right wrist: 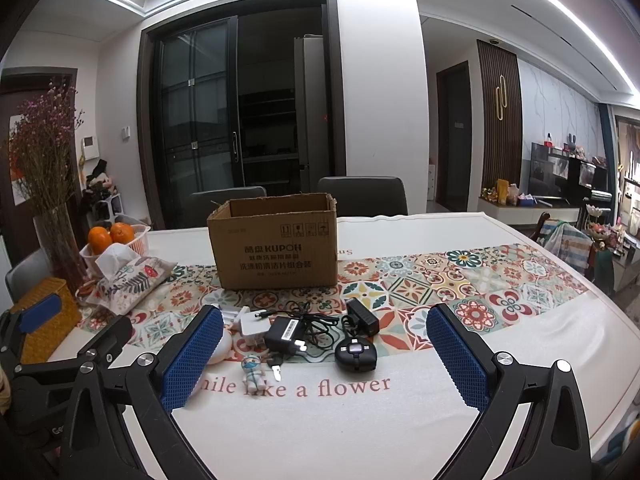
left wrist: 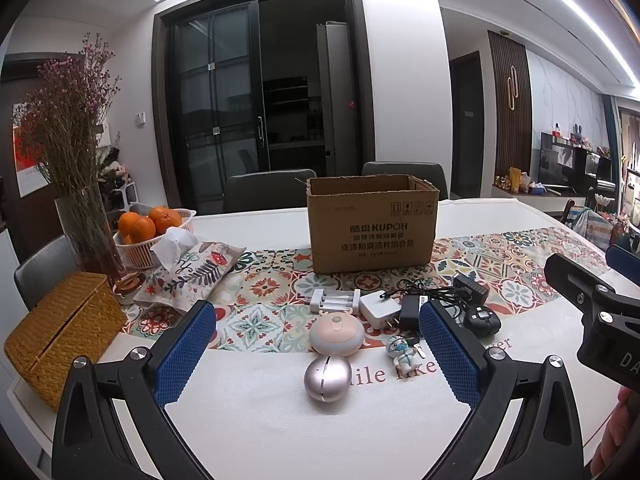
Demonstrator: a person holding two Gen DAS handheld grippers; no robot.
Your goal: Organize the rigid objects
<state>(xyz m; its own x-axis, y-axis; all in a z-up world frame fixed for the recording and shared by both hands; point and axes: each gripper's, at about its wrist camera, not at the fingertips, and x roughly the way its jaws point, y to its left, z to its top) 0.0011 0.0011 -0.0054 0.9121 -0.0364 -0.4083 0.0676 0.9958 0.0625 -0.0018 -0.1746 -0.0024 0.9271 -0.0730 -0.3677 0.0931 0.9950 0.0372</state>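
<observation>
An open cardboard box (left wrist: 372, 224) stands on the patterned table runner; it also shows in the right wrist view (right wrist: 276, 242). In front of it lie a silver ball-shaped gadget (left wrist: 326, 378), a pink round device (left wrist: 336, 334), a white battery charger (left wrist: 334, 300), a white plug (left wrist: 378, 308), black adapters with cables (right wrist: 284, 334), a black round gadget (right wrist: 355, 354) and a small figurine keychain (right wrist: 254, 370). My left gripper (left wrist: 316, 356) is open, with the silver gadget between its fingers. My right gripper (right wrist: 326, 360) is open above the black gadget, holding nothing.
At the left stand a wicker box (left wrist: 60, 340), a fabric tissue pouch (left wrist: 192, 272), a basket of oranges (left wrist: 148, 232) and a vase of dried flowers (left wrist: 80, 184). Two chairs (left wrist: 272, 188) stand behind the table. The right gripper's body (left wrist: 600, 320) shows at the right.
</observation>
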